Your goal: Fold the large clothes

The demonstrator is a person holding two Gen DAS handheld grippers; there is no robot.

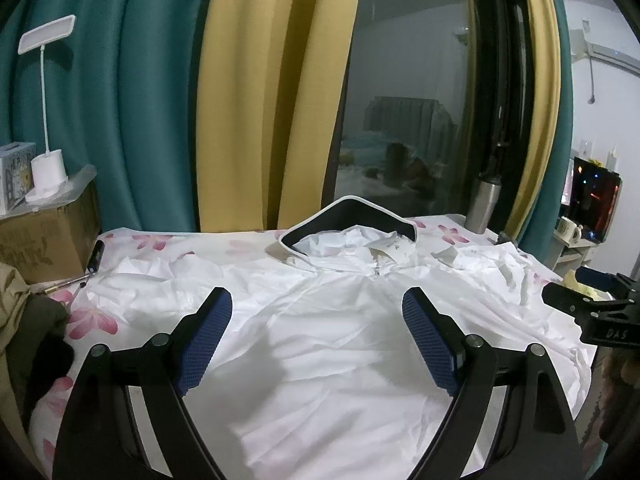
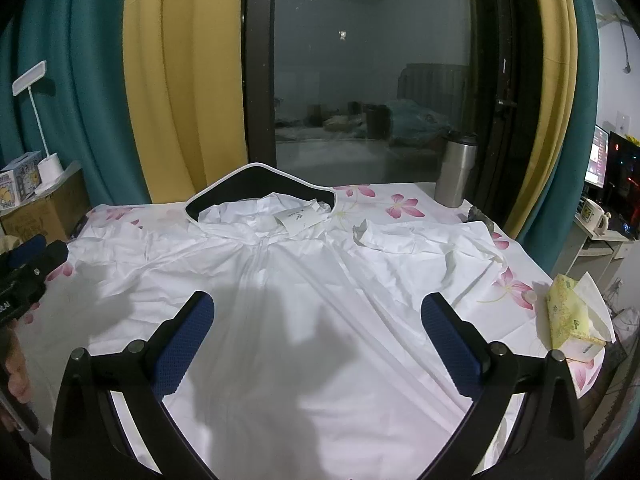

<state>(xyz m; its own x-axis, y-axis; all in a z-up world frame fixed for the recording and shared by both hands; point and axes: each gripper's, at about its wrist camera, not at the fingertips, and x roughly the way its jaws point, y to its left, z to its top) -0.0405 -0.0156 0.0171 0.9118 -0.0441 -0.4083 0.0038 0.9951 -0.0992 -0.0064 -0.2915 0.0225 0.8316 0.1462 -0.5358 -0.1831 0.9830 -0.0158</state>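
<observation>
A large white hooded jacket lies spread front-up on a table with a pink-flowered cloth. Its hood, dark inside with a white rim, points away toward the window. The zip runs down the middle. Its right sleeve lies crumpled toward the far right. My left gripper hovers open above the chest, with nothing between its blue pads. My right gripper hangs open over the lower front, also with nothing in it. The right gripper's body shows at the right edge of the left wrist view.
A steel tumbler stands at the table's far right by the window. A yellow tissue pack lies at the right edge. A cardboard box with a white desk lamp sits at the left. Dark clothes are piled at the left.
</observation>
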